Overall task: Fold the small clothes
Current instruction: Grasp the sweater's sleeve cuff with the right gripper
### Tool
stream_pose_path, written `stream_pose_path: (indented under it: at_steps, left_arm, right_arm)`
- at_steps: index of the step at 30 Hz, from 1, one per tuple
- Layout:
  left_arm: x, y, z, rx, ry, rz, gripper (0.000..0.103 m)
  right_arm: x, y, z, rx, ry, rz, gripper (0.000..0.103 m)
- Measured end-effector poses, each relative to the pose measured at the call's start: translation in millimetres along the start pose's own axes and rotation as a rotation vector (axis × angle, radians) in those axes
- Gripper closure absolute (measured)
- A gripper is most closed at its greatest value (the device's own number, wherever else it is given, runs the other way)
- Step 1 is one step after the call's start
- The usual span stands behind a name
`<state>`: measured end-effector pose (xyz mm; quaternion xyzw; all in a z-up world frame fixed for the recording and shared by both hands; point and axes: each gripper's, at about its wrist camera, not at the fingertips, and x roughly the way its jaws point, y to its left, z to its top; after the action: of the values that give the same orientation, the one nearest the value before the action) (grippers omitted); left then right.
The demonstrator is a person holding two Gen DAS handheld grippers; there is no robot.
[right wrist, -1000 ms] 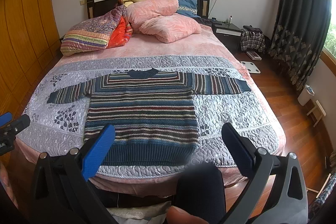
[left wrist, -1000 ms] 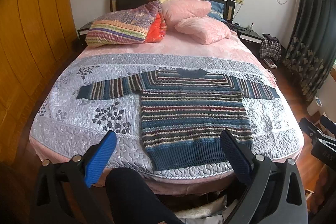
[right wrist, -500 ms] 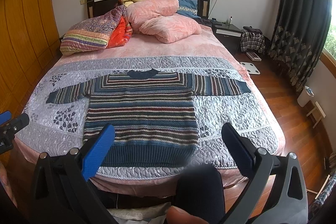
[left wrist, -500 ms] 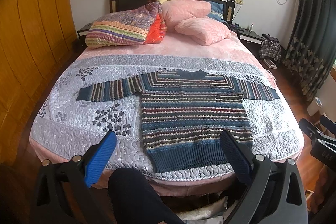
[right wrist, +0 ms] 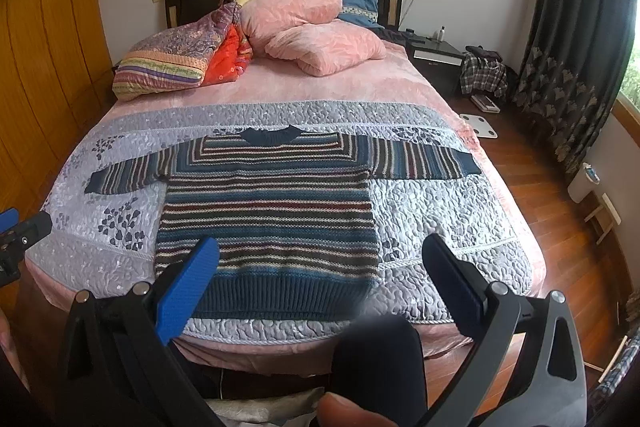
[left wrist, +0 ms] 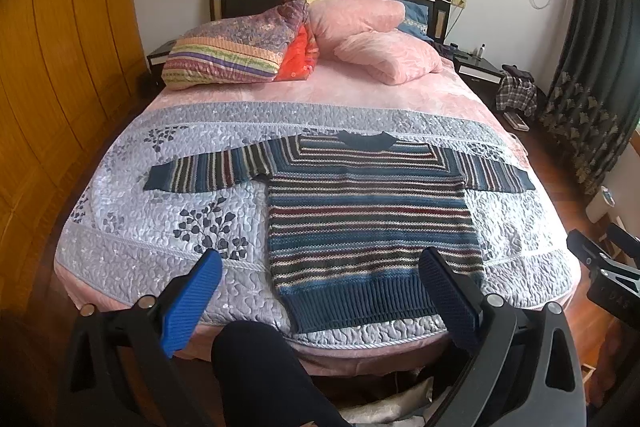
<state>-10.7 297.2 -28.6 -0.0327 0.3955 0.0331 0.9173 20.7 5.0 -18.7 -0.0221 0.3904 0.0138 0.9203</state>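
A striped knit sweater (left wrist: 368, 211) (right wrist: 268, 211) in blue, maroon and cream lies flat on the grey quilted bedspread (left wrist: 160, 227), both sleeves stretched out sideways, collar toward the headboard. My left gripper (left wrist: 320, 283) hovers open above the foot of the bed, near the sweater's hem, holding nothing. My right gripper (right wrist: 320, 275) is also open and empty, just short of the hem's right part. The right gripper's tips (left wrist: 592, 259) show at the right edge of the left wrist view, and the left gripper's tip (right wrist: 20, 227) at the left edge of the right wrist view.
Pink pillows (left wrist: 372, 39) and a striped cushion (left wrist: 228, 55) pile at the headboard. A person's dark-clothed knee (left wrist: 264, 371) sits below the grippers. A wooden wardrobe (left wrist: 60, 67) stands left; nightstand (right wrist: 436, 55), plaid clothes, a scale (right wrist: 478, 125) and curtains stand right on wooden floor.
Both views have crept slightly closer to the bed. The sweater has not moved and both grippers stay open.
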Motion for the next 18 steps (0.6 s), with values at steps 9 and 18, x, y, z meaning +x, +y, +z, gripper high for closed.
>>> stream_pose_path:
  at_steps: [9, 18]
  left_arm:
    - [42, -3, 4, -0.028, -0.01, -0.08, 0.004]
    - [144, -9, 22, -0.058, -0.051, -0.202, 0.004]
  right_arm:
    - [44, -16, 13, 0.001, 0.015, -0.003, 0.003]
    - [205, -154, 18, 0.307, 0.134, 0.157, 0.003]
